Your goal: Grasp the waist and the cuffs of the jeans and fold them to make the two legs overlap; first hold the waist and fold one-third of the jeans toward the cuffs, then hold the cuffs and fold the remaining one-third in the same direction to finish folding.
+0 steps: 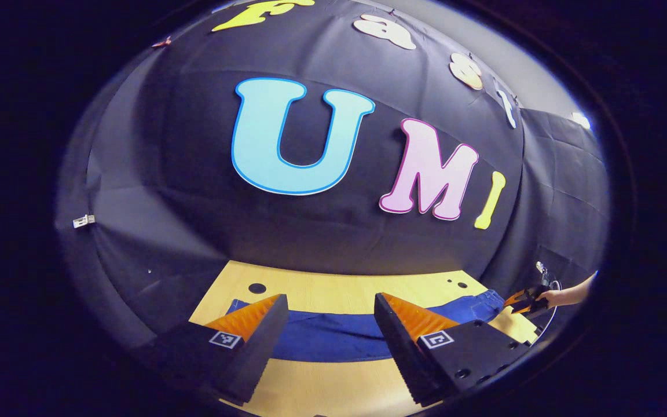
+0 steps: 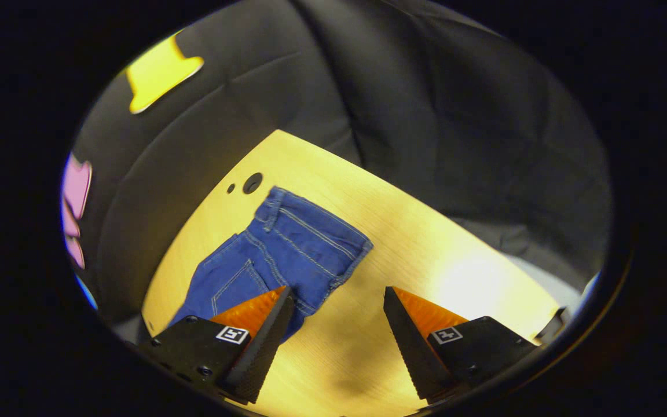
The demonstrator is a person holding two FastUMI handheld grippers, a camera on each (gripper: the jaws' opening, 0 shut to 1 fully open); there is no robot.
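**Both grippers poised over flat jeans, nothing grasped yet**

In the left gripper view, the left gripper (image 1: 329, 330) hangs above the near part of the wooden counter (image 1: 339, 289) with its fingers spread wide and nothing between them. Past the fingers the blue jeans (image 1: 333, 336) lie flat as a long band running left to right across the counter. At the far right of that view the right gripper (image 1: 523, 301), held by a hand (image 1: 553, 297), sits just beside the jeans' right end.

In the right gripper view, the right gripper's own fingers are likewise apart and empty, above the counter. The jeans' waist lies at the far end, near two holes (image 2: 251, 183) in the counter; the near edge of the denim passes under the left finger (image 2: 255, 324).

The risk, as I judge it: if either gripper closes on only the top layer, or on one leg, the fold will drag unevenly and the legs will not overlap. Mismatched lifting between the two ends could also twist the denim.
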